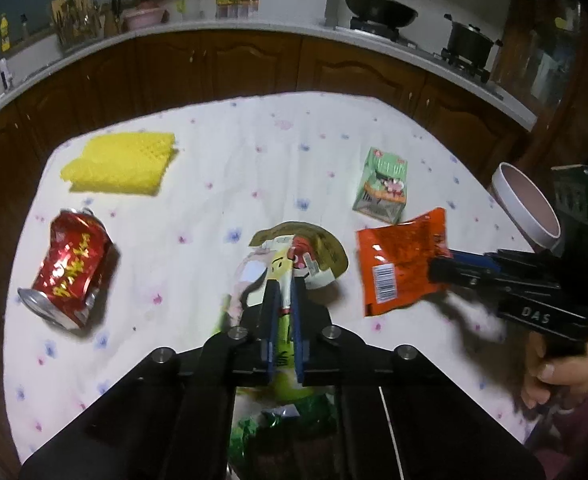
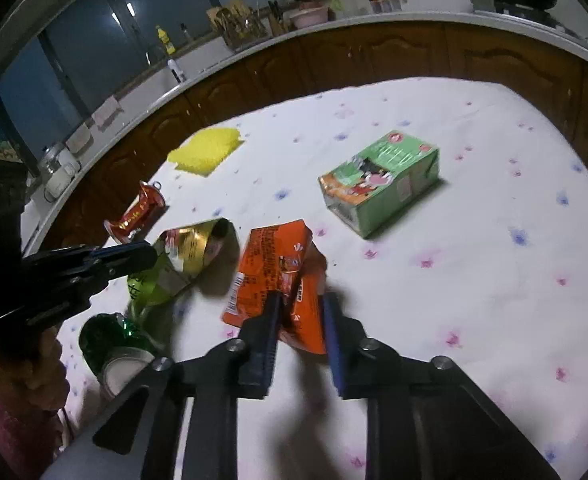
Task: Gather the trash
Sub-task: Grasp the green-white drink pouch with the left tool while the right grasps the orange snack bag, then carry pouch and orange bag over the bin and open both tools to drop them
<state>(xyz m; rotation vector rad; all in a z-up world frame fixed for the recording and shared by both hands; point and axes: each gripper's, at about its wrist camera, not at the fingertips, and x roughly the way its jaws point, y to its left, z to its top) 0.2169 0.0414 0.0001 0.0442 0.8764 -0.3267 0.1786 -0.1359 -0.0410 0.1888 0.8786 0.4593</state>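
Left wrist view: left gripper [image 1: 284, 300] clamped tight on a flattened green-and-gold wrapper [image 1: 294, 252] near the middle of the cloth-covered table [image 1: 222, 184]. Right gripper [image 2: 300, 312] pinching the near edge of an orange snack packet [image 2: 272, 264] just right of that wrapper. Crushed red can [image 1: 68, 270] by the left edge, yellow sponge cloth [image 1: 120, 162] toward the far left corner, green carton [image 1: 382, 186] toward the far right. White cup [image 1: 528, 210] at the right edge.
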